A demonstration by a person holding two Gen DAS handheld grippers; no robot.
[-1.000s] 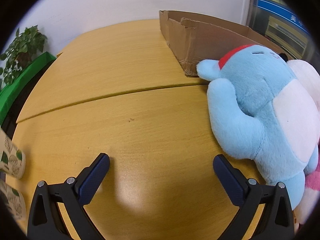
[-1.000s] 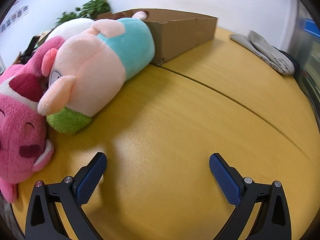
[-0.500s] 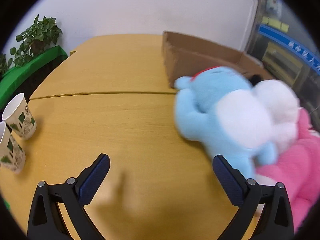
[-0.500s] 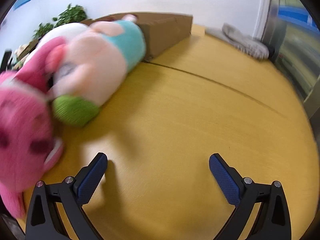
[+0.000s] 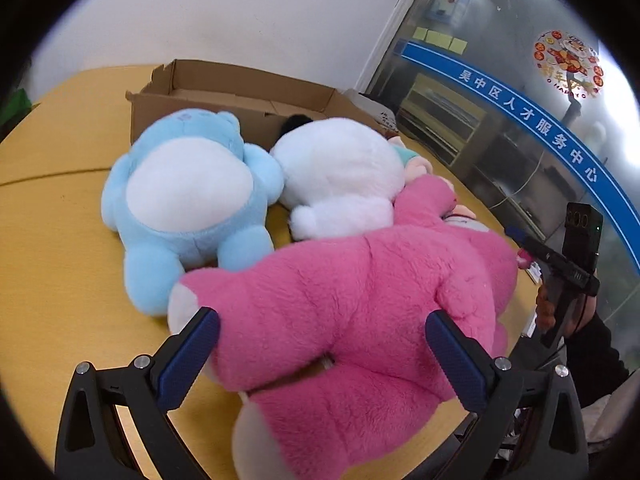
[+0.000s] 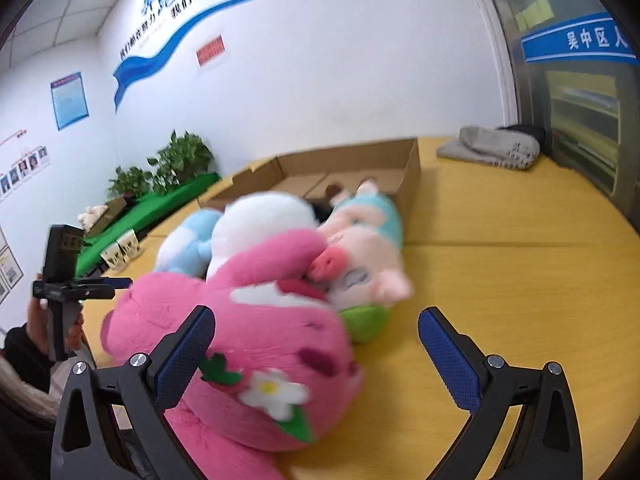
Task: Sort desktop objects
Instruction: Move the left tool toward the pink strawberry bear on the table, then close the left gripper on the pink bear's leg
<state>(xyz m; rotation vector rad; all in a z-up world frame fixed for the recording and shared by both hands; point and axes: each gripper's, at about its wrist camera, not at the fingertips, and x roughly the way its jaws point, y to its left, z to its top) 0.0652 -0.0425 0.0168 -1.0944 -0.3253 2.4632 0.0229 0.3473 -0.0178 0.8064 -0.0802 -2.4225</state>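
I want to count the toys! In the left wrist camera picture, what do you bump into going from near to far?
Pink plush bear → blue plush → cardboard box → white wall. The white plush sits level with the blue one, so I left it out.

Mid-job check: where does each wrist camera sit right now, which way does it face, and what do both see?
Left wrist: behind the open left claw, looking over the pink plush bear toward the cardboard box; own fingers show.
Right wrist: behind the open right claw, facing the same pile from the opposite side.
Shared: bear, box, blue plush.
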